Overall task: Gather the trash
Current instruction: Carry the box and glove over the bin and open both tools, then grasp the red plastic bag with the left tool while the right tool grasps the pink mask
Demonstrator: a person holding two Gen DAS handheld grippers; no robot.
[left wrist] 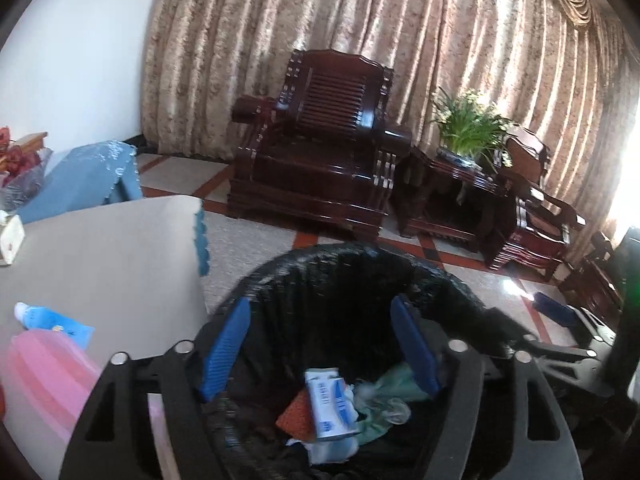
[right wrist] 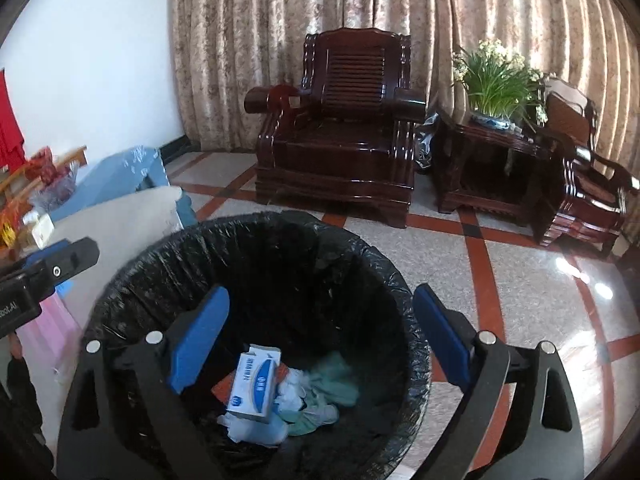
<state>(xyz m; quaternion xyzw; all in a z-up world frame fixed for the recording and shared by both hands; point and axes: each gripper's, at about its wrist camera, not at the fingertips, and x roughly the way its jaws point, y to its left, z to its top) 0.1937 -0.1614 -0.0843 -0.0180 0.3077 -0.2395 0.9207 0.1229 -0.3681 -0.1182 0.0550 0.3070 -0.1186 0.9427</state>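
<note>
Below, both claws are held spread and empty over the black-lined trash bin (right wrist: pixel 256 264), presumably for dropping; a blue-and-white box (right wrist: pixel 256 386) lies inside among crumpled scraps; the left claw (left wrist: pixel 320 352) alone shows a blue tube (left wrist: pixel 52 320) on the near-left desk (left wrist: pixel 112 256); the right claw (right wrist: pixel 320 344) shows the bin's whole rim.

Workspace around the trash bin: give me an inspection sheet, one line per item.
Surface: beige table, beside the bin.
Job's things: trash bin with black liner holds a white-and-blue box, green cloth, white scraps.
Clutter: blue tube and pink item on the table.
Grippers: left gripper and right gripper open over the bin, both empty.
Cables: nothing seen.
Surroundings: wooden armchair, potted plant, curtains, tiled floor.
</note>
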